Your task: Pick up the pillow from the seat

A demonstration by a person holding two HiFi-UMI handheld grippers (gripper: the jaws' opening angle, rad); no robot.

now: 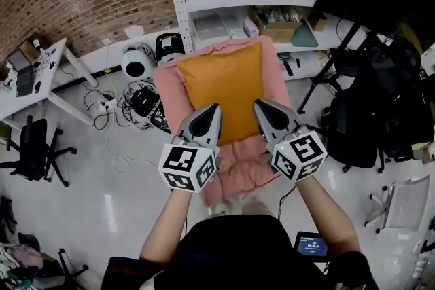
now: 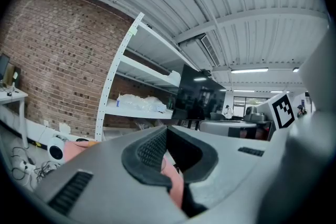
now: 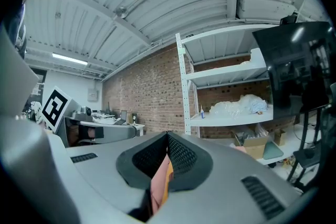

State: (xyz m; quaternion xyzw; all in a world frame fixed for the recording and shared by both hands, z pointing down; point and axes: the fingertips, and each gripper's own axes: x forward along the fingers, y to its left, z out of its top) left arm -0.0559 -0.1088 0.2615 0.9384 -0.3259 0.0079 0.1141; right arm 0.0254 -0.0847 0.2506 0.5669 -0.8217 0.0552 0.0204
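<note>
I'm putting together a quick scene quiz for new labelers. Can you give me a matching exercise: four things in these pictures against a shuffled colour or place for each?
Things:
1. pillow
2. blanket
3. office chair
4. cardboard box

Matches:
A. black, on the floor at the head view's left
B. on the white shelving unit
C. orange, lying on top of the blanket
D. pink, spread under the pillow

Pairs: 1-C, 2-D, 3-A, 4-B

Grey moulded shells on left gripper [image 1: 213,109] and right gripper [image 1: 259,106]; black ribbed pads [image 2: 150,150], slotted vents. White cube [image 1: 187,167] on each, black square markers. Small green light on right one. Black top [image 1: 231,251] worn, forearms bare.
</note>
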